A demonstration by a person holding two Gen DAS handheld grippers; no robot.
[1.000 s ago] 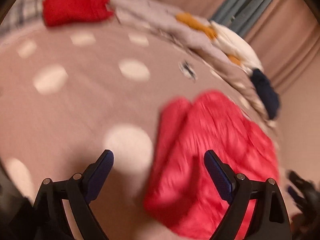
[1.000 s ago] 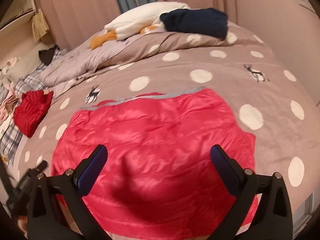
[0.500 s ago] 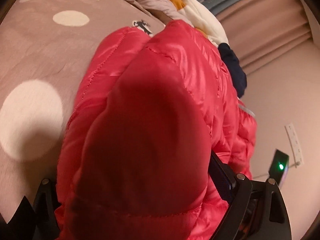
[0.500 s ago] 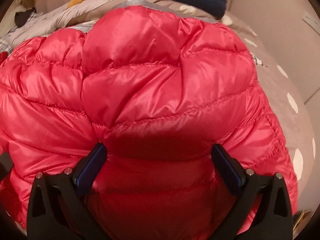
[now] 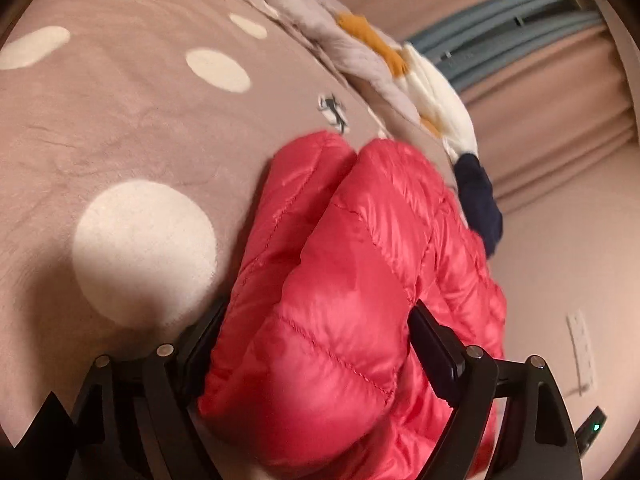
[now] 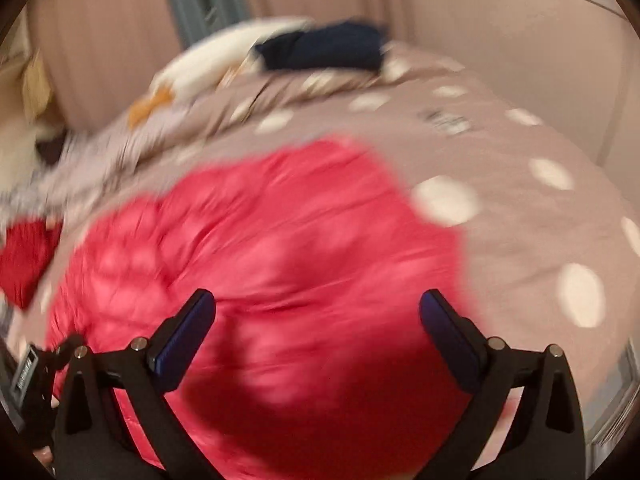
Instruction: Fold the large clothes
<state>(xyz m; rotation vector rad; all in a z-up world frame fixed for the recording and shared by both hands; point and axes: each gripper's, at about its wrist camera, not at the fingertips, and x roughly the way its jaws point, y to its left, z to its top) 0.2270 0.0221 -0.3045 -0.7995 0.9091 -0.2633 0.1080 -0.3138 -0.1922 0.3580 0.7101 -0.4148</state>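
Note:
A red quilted down jacket (image 5: 360, 280) lies folded on the polka-dot bed cover (image 5: 120, 120). In the left wrist view its puffy edge bulges between the wide-spread fingers of my left gripper (image 5: 316, 332), which stands open around it. In the blurred right wrist view the jacket (image 6: 260, 260) spreads below my right gripper (image 6: 316, 320), which is open, empty and held above it.
A navy garment (image 6: 324, 50), a white pillow (image 6: 224, 60) and a crumpled grey duvet (image 6: 120, 148) lie at the bed's far end. A red knitted garment (image 6: 24, 256) lies at the left. Curtains and a wall (image 5: 560, 240) border the bed.
Both grippers dipped close onto the jacket half a second ago and have pulled back. The right gripper is moving and now sits higher above it.

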